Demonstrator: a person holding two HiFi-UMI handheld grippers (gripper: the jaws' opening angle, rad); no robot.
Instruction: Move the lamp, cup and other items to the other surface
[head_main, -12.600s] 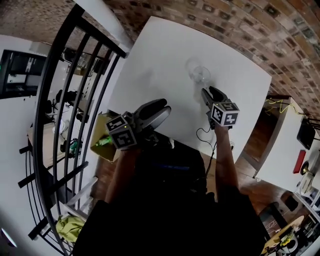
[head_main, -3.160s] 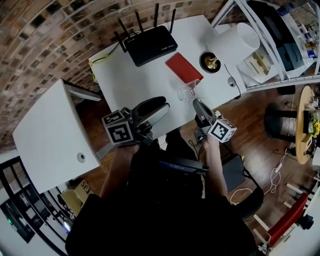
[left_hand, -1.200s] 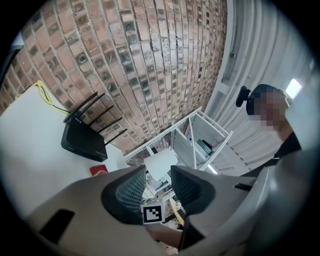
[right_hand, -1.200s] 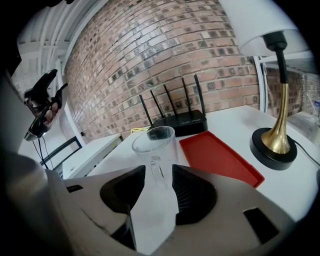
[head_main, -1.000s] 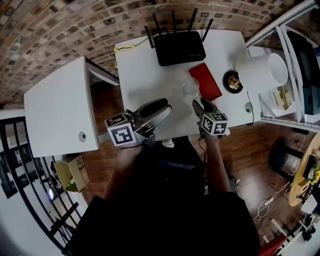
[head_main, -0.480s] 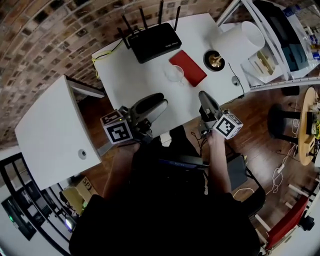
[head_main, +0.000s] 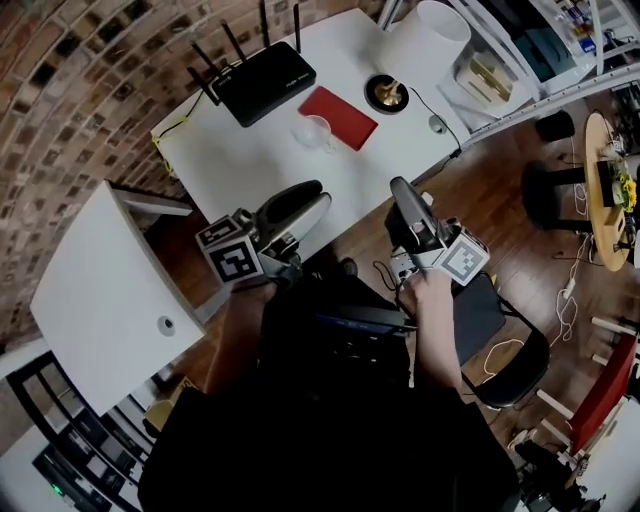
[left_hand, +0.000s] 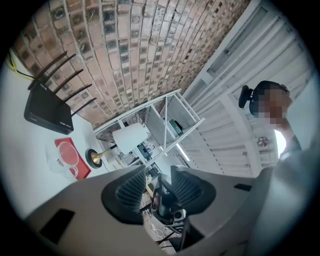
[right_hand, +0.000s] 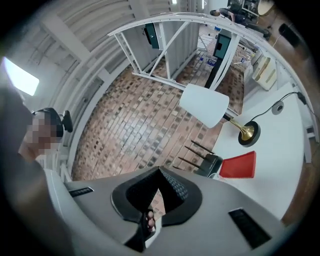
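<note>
A clear glass cup (head_main: 315, 130) stands on the white desk (head_main: 250, 160), beside a red book (head_main: 342, 117). The lamp (head_main: 428, 35), with a white shade and a brass base (head_main: 385, 95), is at the desk's right end. My right gripper (head_main: 400, 186) is shut with nothing in it, held off the desk's front edge, well apart from the cup. My left gripper (head_main: 305, 196) hangs over the front edge, open and empty. In the left gripper view its jaws (left_hand: 157, 171) stand apart, with the cup (left_hand: 64, 159) and lamp (left_hand: 131, 137) far ahead. The right gripper view shows its pads (right_hand: 172, 187) meeting, and the lamp (right_hand: 205, 106).
A black router (head_main: 265, 80) with antennas sits at the desk's back. A second white table (head_main: 100, 290) stands lower left with a gap between it and the desk. A black chair (head_main: 505, 345) is on the wooden floor to the right, with white shelving (head_main: 520, 50) behind the lamp.
My right gripper stood at the cup a second ago; it has drawn back off the desk's edge, risen, and its jaws have shut empty. The left gripper shifted slightly.
</note>
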